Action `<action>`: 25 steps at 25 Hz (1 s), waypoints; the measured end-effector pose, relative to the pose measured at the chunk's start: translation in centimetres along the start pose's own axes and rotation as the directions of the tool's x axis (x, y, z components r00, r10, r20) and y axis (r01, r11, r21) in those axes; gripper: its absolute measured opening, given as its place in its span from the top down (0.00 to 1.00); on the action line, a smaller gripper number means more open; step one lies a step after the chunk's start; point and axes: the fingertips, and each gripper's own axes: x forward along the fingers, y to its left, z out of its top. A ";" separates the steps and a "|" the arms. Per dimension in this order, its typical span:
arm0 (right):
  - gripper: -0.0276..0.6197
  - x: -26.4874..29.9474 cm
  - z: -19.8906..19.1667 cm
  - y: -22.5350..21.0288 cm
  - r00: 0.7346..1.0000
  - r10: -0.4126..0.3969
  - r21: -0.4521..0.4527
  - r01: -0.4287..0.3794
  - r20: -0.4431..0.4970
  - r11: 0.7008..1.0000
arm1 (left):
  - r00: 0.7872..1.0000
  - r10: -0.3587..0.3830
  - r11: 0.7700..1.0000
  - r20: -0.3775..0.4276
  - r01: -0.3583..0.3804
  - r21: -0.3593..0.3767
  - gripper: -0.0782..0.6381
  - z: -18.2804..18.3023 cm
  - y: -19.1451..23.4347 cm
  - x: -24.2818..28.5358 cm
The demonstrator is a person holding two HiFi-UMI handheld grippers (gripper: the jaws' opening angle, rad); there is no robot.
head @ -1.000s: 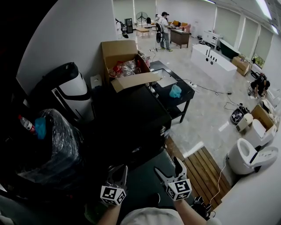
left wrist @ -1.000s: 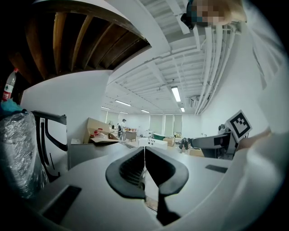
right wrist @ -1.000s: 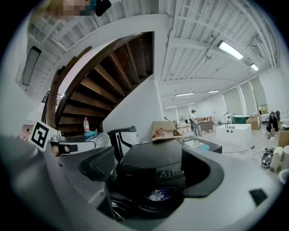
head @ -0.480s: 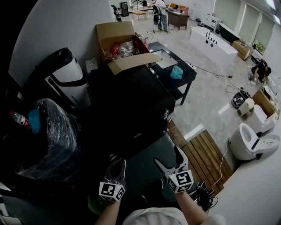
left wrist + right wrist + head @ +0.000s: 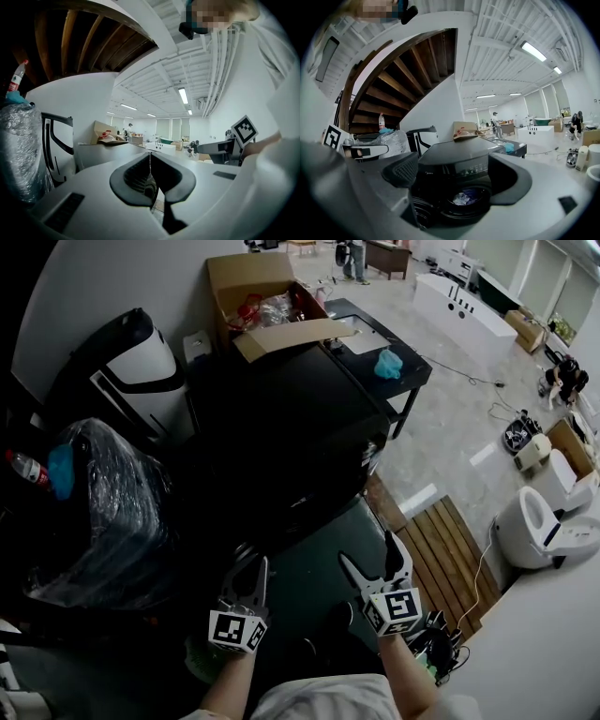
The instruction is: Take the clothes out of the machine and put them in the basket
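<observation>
The black washing machine (image 5: 281, 418) stands in front of me; in the right gripper view its front (image 5: 459, 159) faces me with the round drum opening low down. Pale and blue clothes (image 5: 464, 197) lie inside the drum. My left gripper (image 5: 247, 570) hovers over the dark floor before the machine, its jaws closed together with nothing between them (image 5: 150, 159). My right gripper (image 5: 368, 557) is beside it, open and empty (image 5: 457, 176), pointing at the drum. A green thing (image 5: 202, 657) shows under my left forearm, mostly hidden.
A plastic-wrapped bundle (image 5: 103, 512) and a black-and-white appliance (image 5: 131, 362) stand left of the machine. An open cardboard box (image 5: 262, 292) sits behind it, a low black table (image 5: 375, 343) to its right. A wooden slat mat (image 5: 450, 549) and cables (image 5: 436, 643) lie at right.
The head view has tilted further down, so the machine and box sit higher in the picture. Both grippers have shifted slightly lower and to the right; their jaws are unchanged.
</observation>
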 end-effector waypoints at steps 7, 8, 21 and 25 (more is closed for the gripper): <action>0.23 2.3 -3.5 -1.0 1.000 0.005 -0.013 -0.005 0.006 1.000 | 1.000 0.020 1.000 0.003 -0.020 -0.007 0.86 -4.4 1.1 0.9; 0.23 2.6 -4.2 -1.3 1.000 0.004 -0.012 -0.004 0.007 1.000 | 1.000 0.024 1.000 0.004 -0.024 -0.012 0.86 -5.1 1.2 1.2; 0.25 8.3 -13.0 -5.2 1.000 0.001 -0.042 0.000 0.021 0.999 | 0.997 0.037 0.999 0.061 -0.036 -0.017 0.86 -13.6 2.4 5.4; 0.25 10.1 -16.2 -6.5 1.000 0.004 -0.012 -0.004 0.020 1.000 | 0.997 0.039 0.999 0.069 -0.037 -0.024 0.86 -16.7 2.7 6.6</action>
